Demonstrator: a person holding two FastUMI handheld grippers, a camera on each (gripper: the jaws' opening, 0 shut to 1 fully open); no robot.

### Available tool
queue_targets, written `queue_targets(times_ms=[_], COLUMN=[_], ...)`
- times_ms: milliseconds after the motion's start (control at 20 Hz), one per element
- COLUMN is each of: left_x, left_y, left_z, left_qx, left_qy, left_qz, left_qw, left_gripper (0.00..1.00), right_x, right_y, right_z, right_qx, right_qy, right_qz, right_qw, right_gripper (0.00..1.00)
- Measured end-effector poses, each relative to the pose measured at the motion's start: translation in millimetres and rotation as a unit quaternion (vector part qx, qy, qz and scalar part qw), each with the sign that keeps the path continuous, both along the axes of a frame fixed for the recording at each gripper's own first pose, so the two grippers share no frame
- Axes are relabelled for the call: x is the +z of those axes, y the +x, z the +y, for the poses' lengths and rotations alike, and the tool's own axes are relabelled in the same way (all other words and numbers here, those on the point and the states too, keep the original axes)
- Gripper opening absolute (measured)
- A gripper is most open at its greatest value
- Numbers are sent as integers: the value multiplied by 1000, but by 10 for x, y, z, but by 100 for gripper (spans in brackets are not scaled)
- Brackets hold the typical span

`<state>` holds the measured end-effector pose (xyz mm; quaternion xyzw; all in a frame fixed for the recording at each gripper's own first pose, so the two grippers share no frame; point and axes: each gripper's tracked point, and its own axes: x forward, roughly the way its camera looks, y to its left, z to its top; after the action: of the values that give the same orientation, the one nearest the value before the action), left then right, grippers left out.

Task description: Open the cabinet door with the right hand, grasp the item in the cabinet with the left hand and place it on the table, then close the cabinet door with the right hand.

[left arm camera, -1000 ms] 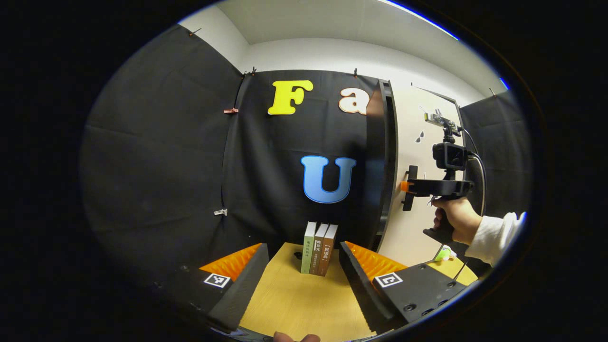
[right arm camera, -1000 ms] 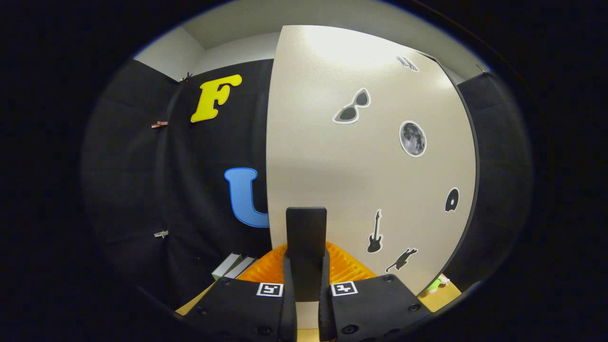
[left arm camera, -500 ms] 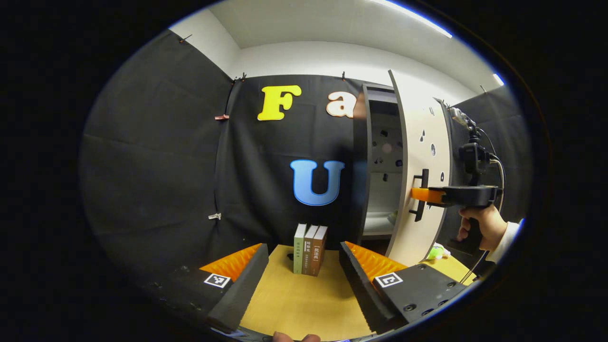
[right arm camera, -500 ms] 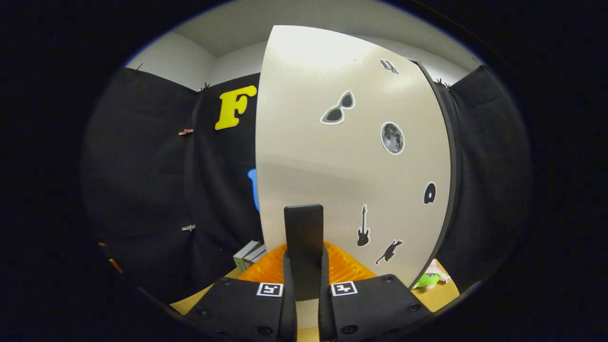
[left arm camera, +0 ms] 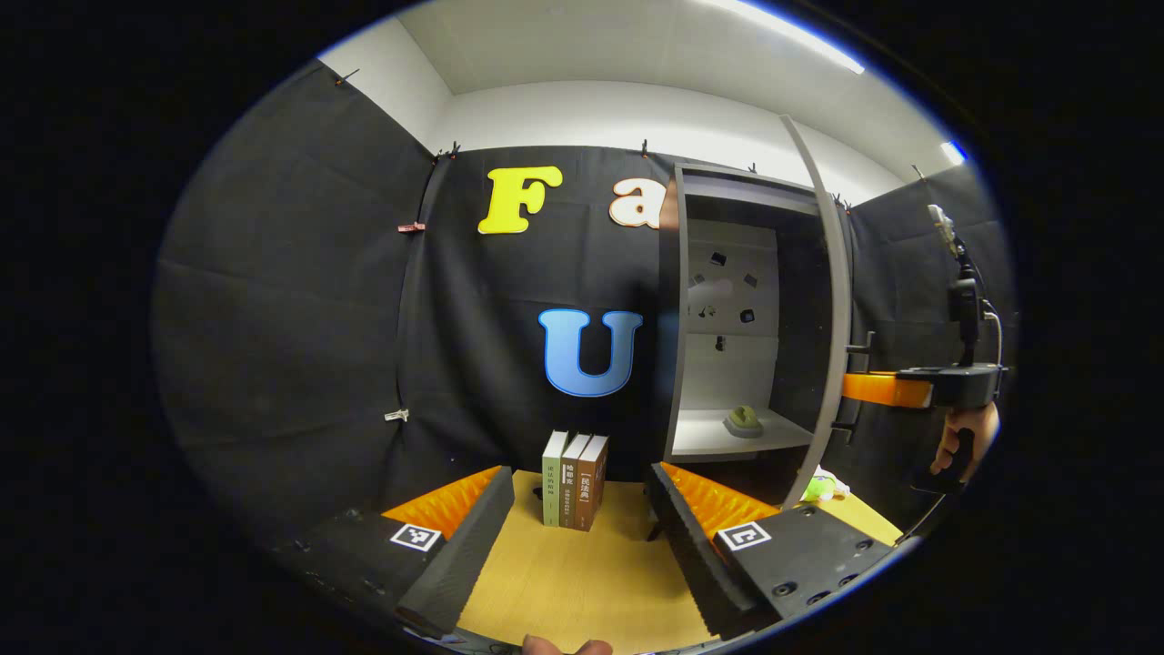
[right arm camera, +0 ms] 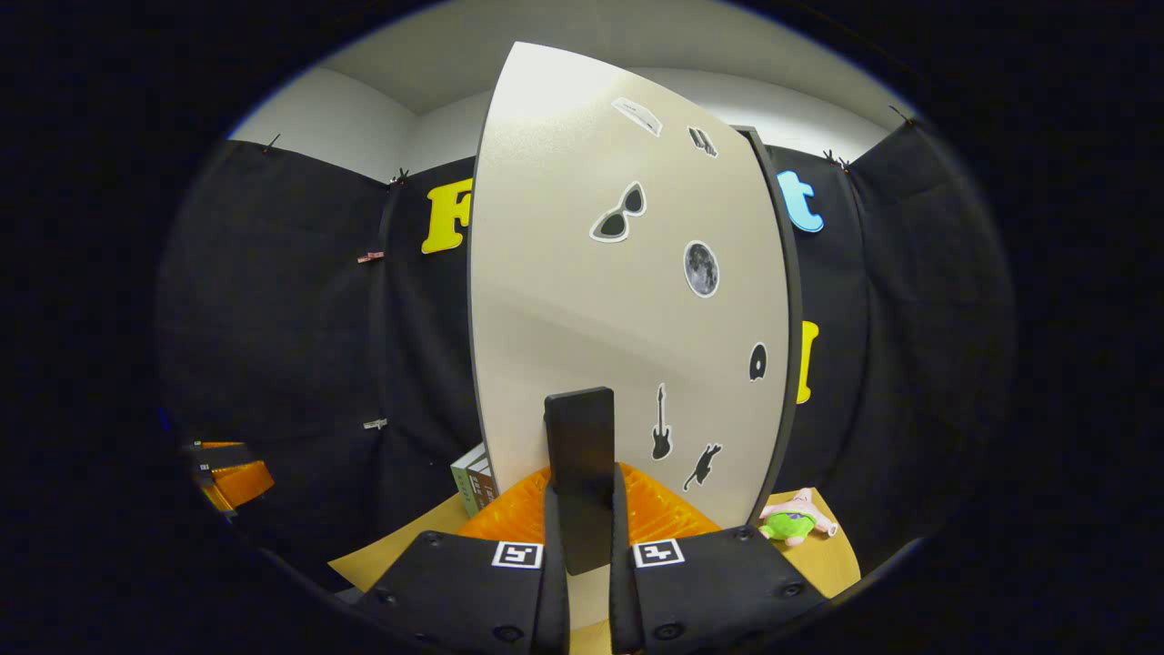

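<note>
The item (left arm camera: 744, 420), small and greenish, lies on the lower shelf (left arm camera: 718, 441) of the cabinet (left arm camera: 677, 300), toward the front, so it looks reachable from the open side. The cabinet door (right arm camera: 582, 300) stands swung wide, seen nearly edge-on in the left gripper view, which leaves the opening clear. The right gripper (right arm camera: 587, 509) has both fingers pressed on the dark handle (right arm camera: 580, 455), clamped (probably to hold the door out of the way while the other hand goes in). The left gripper (left arm camera: 582, 537) hangs back above the table (left arm camera: 582, 582), its fingers spread wide and holding nothing, pointed roughly toward 3 upright books (left arm camera: 573, 478) left of the cabinet. A small green and pink plush toy (right arm camera: 796, 520) lies on the table beyond the door. The reach into the cabinet looks not yet begun.
</note>
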<state>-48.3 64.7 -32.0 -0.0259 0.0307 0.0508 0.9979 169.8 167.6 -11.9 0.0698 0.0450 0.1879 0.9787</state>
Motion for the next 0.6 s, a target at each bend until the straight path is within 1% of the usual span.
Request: queue_targets(times_ms=[200,350,500,550,600], left_x=[-9,9,16,1,6], left_y=[65,167,229,243,262], left_z=[-127,-283,-447,-488,-520], left_qx=[-9,-25,-41,-45,-49], left_qy=[-3,-7,-4,-3,-2], left_qz=[2,3,4,6,6], left_qw=[1000,1000,999,999,999], left_gripper=[94,95,95,95,94], right_x=[-20,-36,-59,-101,-144], right_y=[-83,-101,-124,-137,-145], right_z=[-241,-422,-609,-674,-736], right_qx=[-23,-46,-82,-90,-98], right_qy=[-1,-2,-1,-8,-15], right_qz=[-2,-11,-12,-7,-1], right_qw=[1000,999,997,996,995], right_gripper=[21,20,20,15,20])
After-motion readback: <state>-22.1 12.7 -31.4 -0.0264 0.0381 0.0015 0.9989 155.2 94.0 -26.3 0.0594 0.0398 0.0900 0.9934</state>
